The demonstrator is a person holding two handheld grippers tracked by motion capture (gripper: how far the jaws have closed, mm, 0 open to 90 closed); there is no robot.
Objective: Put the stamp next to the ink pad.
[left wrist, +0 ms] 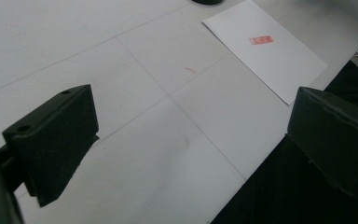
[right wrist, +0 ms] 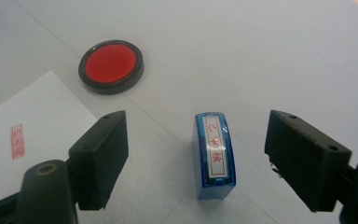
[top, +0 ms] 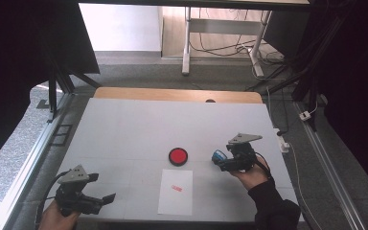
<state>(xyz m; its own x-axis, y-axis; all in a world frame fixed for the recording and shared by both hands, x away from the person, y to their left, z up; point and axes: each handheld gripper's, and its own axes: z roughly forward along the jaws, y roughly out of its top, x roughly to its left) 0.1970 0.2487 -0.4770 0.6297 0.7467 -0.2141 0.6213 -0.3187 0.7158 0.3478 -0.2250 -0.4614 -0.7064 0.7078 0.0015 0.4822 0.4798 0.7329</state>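
Note:
A small blue stamp (right wrist: 214, 157) with a red-lettered label lies on the white table between the jaws of my right gripper (right wrist: 196, 161). Its jaws stand apart and neither pad touches the stamp. In the high view the stamp (top: 217, 156) sits just left of the right gripper (top: 226, 160). A round red ink pad (right wrist: 110, 66) in a black rim lies to its left, at the table's middle (top: 178, 156). A white sheet of paper (top: 176, 191) with a red stamp print (left wrist: 261, 40) lies near the front edge. My left gripper (left wrist: 191, 149) is open over bare table at the front left (top: 98, 201).
The white table (top: 139, 129) has a wooden strip along its far edge. Black frame posts and cables stand on the floor to both sides. A person's hands hold the grippers at the table's front corners.

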